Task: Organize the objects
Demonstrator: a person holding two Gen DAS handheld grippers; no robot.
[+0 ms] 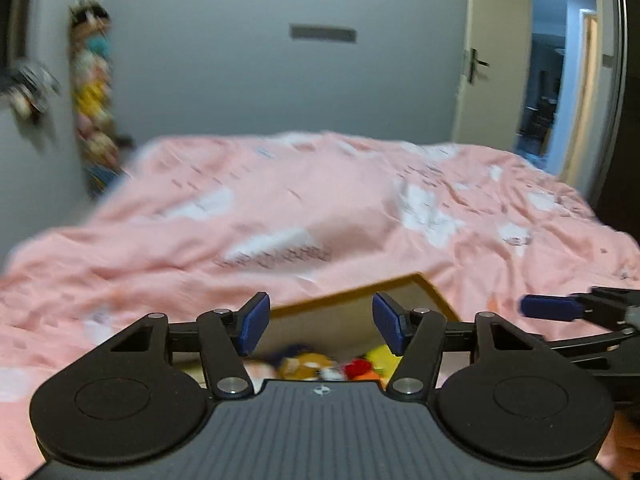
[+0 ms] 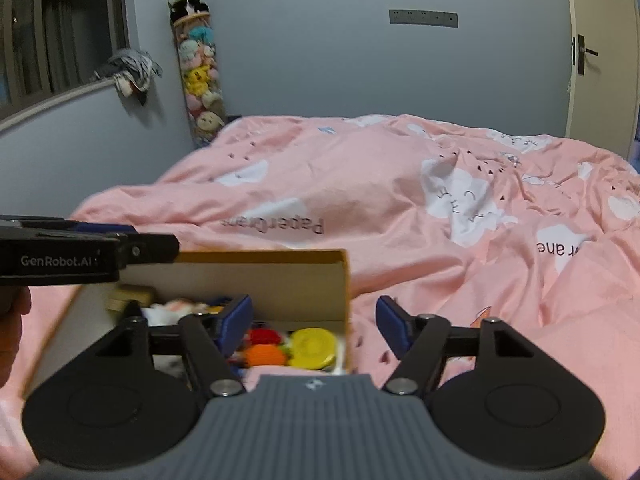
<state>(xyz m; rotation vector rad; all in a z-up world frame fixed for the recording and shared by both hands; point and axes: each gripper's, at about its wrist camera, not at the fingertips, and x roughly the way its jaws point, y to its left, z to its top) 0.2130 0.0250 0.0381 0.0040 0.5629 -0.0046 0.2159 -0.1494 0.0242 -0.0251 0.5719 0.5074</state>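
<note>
An open cardboard box (image 2: pixel 280 276) lies on the pink bed cover and holds several small toys: a yellow round one (image 2: pixel 314 346), an orange one (image 2: pixel 266 356), a red one (image 2: pixel 262 336) and a white plush (image 2: pixel 176 308). The box also shows in the left wrist view (image 1: pixel 352 312), with toys low between the fingers. My left gripper (image 1: pixel 320 322) is open and empty above the box. My right gripper (image 2: pixel 316 326) is open and empty over the box's right end. The left gripper also shows in the right wrist view (image 2: pixel 80 252), over the box's left side.
The pink bed cover (image 2: pixel 400 200) with white cloud prints fills the middle. A tall clear tube of plush toys (image 2: pixel 200 76) stands in the far corner. A window sill with a cloth (image 2: pixel 128 68) is at left. A door (image 1: pixel 484 60) stands open at right.
</note>
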